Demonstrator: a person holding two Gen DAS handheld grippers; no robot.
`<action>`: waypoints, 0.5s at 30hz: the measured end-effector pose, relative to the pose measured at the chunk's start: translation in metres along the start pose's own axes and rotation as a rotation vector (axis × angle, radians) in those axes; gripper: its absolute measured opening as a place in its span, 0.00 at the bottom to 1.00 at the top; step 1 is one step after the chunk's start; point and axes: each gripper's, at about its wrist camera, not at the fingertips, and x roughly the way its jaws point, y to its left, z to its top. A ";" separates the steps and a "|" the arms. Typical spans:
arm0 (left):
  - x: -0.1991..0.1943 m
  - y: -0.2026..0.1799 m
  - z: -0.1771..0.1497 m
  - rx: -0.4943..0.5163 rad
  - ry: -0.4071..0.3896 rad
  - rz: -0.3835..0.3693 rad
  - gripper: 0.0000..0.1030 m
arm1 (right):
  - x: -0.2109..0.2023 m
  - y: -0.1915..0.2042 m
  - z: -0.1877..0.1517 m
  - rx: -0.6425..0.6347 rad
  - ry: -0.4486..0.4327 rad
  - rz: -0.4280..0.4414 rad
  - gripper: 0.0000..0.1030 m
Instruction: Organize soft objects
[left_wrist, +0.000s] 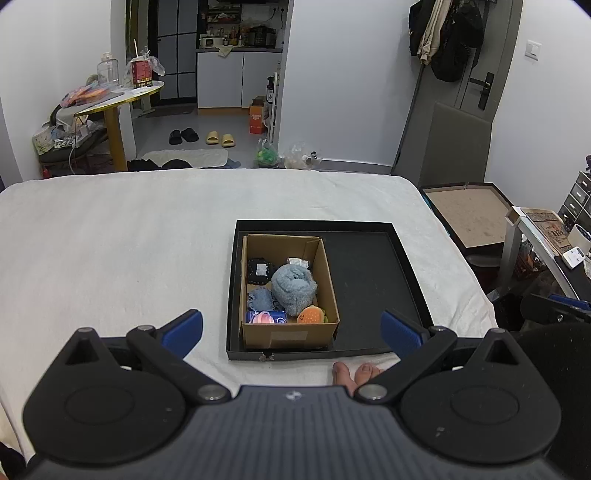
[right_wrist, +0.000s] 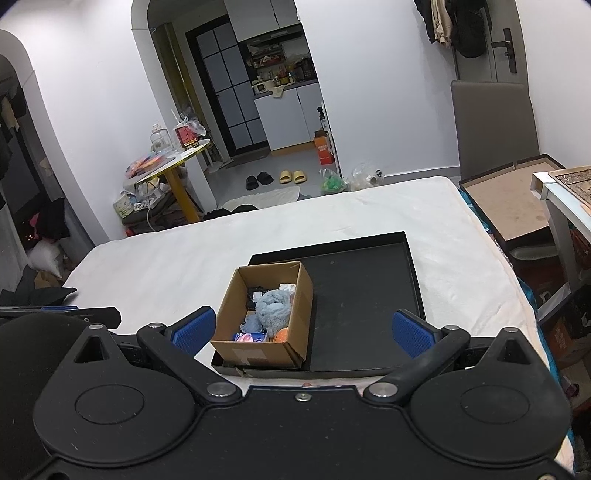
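Soft objects fill a cardboard box standing in the left part of a shallow black tray on a white bed: a rolled blue towel, a burger plush. The left tool and right tool are held above the bed's near edge, jaws spread wide, gripping nothing.

Left wrist view: looks forward and down over the bed, squarely facing the black tray, near.
Right wrist view: set to the right, slightly higher, angled leftward.
Shared: cardboard box, tray, bed, kitchen doorway.
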 end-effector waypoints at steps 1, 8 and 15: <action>0.000 0.000 0.000 -0.001 0.001 0.000 0.99 | 0.000 -0.001 0.000 0.001 0.000 0.000 1.00; -0.001 -0.001 -0.001 0.001 -0.004 0.011 0.99 | 0.000 -0.001 0.000 -0.001 0.000 -0.001 1.00; -0.003 0.000 0.000 0.005 -0.006 0.021 0.99 | 0.001 0.000 0.000 -0.004 0.000 -0.005 1.00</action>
